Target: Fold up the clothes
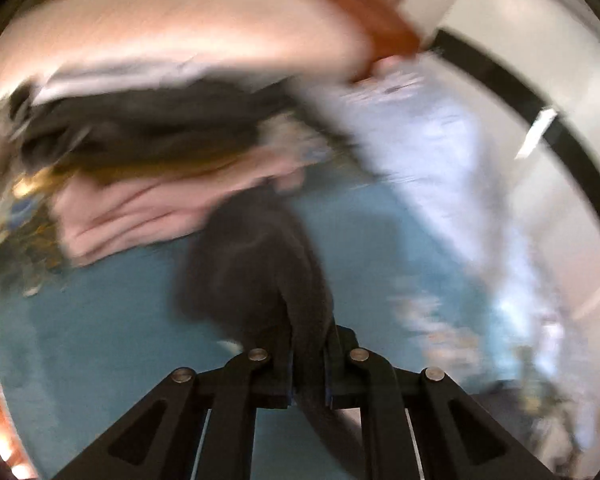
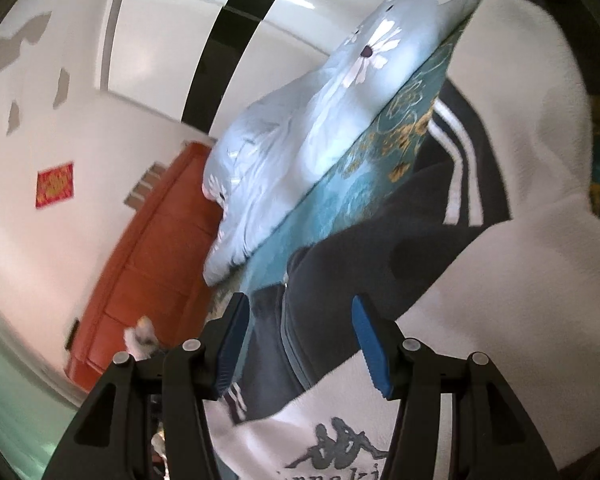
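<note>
teal bedsheet [image 2: 320,216] with gold flowers, pale blue daisy-print duvet [image 2: 300,128], black white-striped garment [image 2: 452,168], orange-red headboard [image 2: 148,264]

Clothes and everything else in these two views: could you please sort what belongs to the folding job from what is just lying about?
Part of the job:
- dark garment, clamped in the left hand-held gripper
- white sweatshirt
- pink folded clothes
- open right hand-held gripper

Just lying about:
- floral duvet
- orange headboard
- red wall sticker
</note>
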A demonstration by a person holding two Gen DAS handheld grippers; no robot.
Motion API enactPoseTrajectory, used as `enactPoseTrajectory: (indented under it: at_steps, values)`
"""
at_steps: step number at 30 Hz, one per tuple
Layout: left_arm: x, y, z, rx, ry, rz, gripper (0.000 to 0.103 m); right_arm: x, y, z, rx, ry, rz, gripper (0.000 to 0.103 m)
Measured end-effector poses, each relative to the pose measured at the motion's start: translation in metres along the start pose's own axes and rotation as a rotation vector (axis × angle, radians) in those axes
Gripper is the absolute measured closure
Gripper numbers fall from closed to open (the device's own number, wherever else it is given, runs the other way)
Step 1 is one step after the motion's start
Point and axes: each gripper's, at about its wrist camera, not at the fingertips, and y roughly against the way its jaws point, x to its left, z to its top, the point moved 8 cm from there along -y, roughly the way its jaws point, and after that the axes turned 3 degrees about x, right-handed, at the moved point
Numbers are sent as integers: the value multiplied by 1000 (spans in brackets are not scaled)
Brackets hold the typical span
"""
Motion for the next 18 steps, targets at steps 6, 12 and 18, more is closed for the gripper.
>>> enactPoseTrajectory:
  at_steps: [6,12,18]
  values:
    - [-196,30,-46,-9,-342,-348,93,-6,26,20,-94,-58,34,48]
    - [-288,-20,-208,238,-752,-339,92,-15,49,37,-174,-106,47,48]
    - [-268,-76,-296,484,-728,-234,89,-35,53,46,-184,-172,30,48]
